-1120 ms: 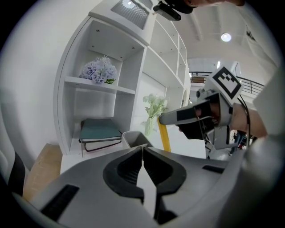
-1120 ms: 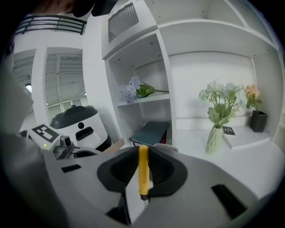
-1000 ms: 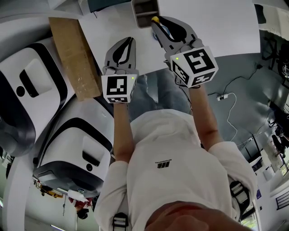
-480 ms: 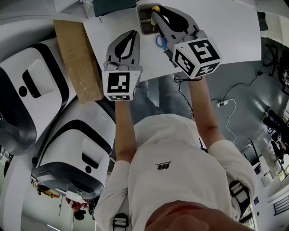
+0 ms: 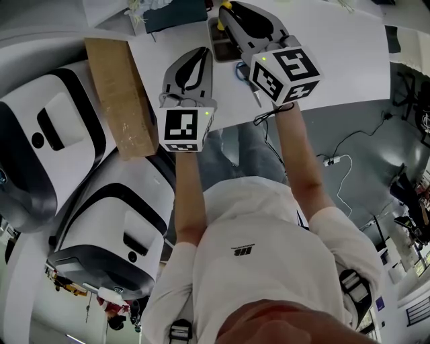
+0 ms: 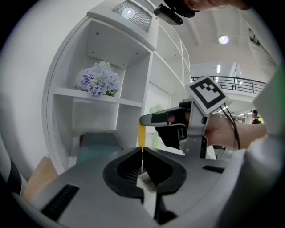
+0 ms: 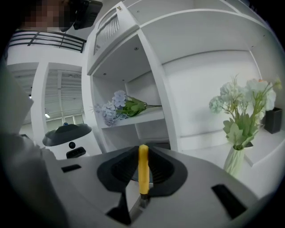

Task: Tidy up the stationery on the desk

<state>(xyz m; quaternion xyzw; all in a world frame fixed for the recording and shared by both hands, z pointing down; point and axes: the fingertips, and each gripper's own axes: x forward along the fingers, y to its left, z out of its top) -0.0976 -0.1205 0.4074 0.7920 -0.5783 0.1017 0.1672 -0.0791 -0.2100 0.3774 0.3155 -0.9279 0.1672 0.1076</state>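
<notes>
My right gripper (image 5: 227, 9) is shut on a slim yellow-handled stationery item (image 7: 143, 168), which stands upright between its jaws; its yellow end (image 5: 228, 6) pokes out at the tips. The gripper hovers over a small grey desk organiser (image 5: 218, 41) on the white desk (image 5: 336, 60). My left gripper (image 5: 201, 54) is beside it on the left, lower in the head view, its jaws together with nothing in them. In the left gripper view the right gripper (image 6: 143, 120) crosses ahead with the yellow item (image 6: 141, 136) hanging from it. Blue-handled scissors (image 5: 243, 71) lie on the desk under the right gripper.
A cardboard box (image 5: 121, 94) lies at the desk's left end beside two white machines (image 5: 47, 134). A dark teal folder (image 5: 168, 13) is at the back. A white shelf unit holds purple flowers (image 6: 99, 80); a vase of flowers (image 7: 242, 120) stands at the right. Cables (image 5: 336, 144) lie on the floor.
Both grippers have moved up the head view, farther over the desk. The right one, with the yellow item in it, now hangs past the organiser's near edge; the scissors have come into sight.
</notes>
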